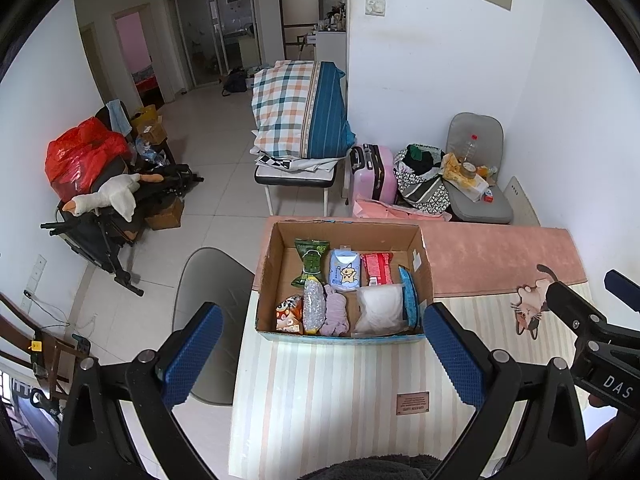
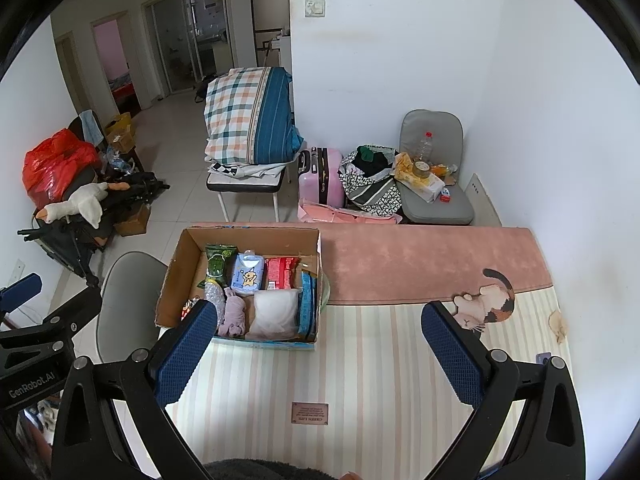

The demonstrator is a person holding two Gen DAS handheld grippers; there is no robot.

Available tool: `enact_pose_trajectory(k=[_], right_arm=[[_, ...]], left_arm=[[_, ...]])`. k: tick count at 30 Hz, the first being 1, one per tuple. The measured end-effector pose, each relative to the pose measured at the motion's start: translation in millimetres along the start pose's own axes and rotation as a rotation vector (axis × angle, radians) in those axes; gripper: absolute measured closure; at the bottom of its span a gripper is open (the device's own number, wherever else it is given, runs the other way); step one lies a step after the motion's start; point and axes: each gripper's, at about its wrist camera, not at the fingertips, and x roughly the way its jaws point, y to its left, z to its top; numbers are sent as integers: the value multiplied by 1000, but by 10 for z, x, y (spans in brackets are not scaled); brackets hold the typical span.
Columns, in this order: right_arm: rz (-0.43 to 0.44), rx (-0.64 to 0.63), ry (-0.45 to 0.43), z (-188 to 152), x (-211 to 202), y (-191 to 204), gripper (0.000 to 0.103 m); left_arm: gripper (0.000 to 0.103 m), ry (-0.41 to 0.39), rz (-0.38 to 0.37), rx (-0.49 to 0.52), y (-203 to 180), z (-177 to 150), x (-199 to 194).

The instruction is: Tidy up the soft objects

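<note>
An open cardboard box [image 1: 424, 264] stands on the striped table mat [image 1: 328, 392]. It holds a green packet [image 1: 312, 260], a blue tissue pack [image 1: 345, 270], a red pack [image 1: 377, 268], a lilac cloth roll [image 1: 335, 314], a white soft bag [image 1: 380, 308] and snack packs. My left gripper [image 1: 320, 356] is open and empty, held above the mat just in front of the box. The box [image 2: 176, 280] also shows in the right wrist view. My right gripper [image 2: 320, 356] is open and empty, above the mat to the right of the box.
A grey chair [image 1: 212, 288] stands left of the table. The mat has a pink band [image 2: 420, 264] and a cat picture [image 2: 486, 300]. Beyond the table are a pink suitcase [image 1: 374, 172], a bag, a second grey chair [image 1: 476, 184] with clutter, and a bench with folded bedding [image 1: 296, 112].
</note>
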Motion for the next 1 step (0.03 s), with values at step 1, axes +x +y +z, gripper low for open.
enact_pose_trajectory(k=[1], right_arm=[[1,2,0,6,-2,-6,0]], left_arm=[[0,1,1,2,16,-15,-1]])
